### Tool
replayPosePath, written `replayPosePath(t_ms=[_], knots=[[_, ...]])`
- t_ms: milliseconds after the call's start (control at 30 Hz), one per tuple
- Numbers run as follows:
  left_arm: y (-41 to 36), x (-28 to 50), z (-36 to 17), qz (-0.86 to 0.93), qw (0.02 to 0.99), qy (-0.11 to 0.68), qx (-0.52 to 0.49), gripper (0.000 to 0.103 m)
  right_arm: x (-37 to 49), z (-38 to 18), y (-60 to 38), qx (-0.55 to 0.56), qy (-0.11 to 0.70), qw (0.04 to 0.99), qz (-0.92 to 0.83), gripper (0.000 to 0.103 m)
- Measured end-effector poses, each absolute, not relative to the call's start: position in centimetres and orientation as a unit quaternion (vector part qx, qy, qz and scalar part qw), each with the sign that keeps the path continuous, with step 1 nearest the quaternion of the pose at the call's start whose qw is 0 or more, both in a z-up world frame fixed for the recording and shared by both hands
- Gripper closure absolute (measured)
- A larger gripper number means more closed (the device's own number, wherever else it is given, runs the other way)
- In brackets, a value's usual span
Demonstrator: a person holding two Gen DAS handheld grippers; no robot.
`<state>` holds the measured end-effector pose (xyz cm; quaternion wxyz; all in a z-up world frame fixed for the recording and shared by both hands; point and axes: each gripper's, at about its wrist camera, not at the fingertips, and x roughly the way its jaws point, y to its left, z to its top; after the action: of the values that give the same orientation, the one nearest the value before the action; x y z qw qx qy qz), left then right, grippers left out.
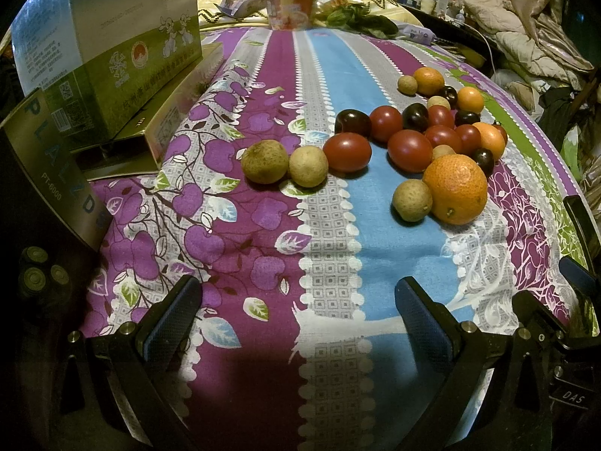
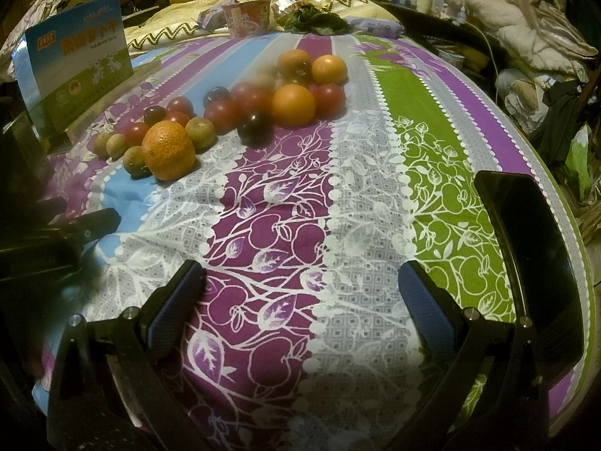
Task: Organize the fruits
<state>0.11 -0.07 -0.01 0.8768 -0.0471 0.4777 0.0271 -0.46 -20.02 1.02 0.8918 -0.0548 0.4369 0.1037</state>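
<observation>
Fruits (image 1: 413, 139) in a loose cluster on the striped floral bedsheet (image 1: 330, 225): red tomatoes, dark plums, oranges, small tan-brown round ones. Big orange (image 1: 455, 189) at the near edge of the pile with a tan fruit (image 1: 412, 200) touching its left side. Two more tan fruits (image 1: 285, 163) sit touching each other just left of the pile, beside a tomato (image 1: 347, 152)

Left gripper (image 1: 298, 300): jaws spread, nothing between them, over bare sheet well short of the fruit; pile is ahead and slightly right of centre

Right gripper (image 2: 300, 285): jaws spread, empty, over the purple/grey stripes; pile is ahead and to the left, big orange (image 2: 169, 149) the closest piece. Some fruit at the back of the pile is blurred in this view

Room: open sheet between both jaws and the fruit, and wide bare green/purple stripes toward the bed's right edge. Left edge blocked by a blue-green carton (image 1: 109, 37) stacked on a flat box (image 1: 157, 131). Far end of the bed holds a red bowl (image 1: 291, 3) and clutter
</observation>
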Motion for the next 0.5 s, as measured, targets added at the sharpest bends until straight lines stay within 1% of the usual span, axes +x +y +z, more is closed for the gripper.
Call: replayPosePath(t_ms=[500], knots=[[-0.06,0.12,-0.01,0.027,0.877,0.478,-0.047,0.000,-0.46,1.00,-20.01,-0.056,0.436,0.892,0.103,0.000]])
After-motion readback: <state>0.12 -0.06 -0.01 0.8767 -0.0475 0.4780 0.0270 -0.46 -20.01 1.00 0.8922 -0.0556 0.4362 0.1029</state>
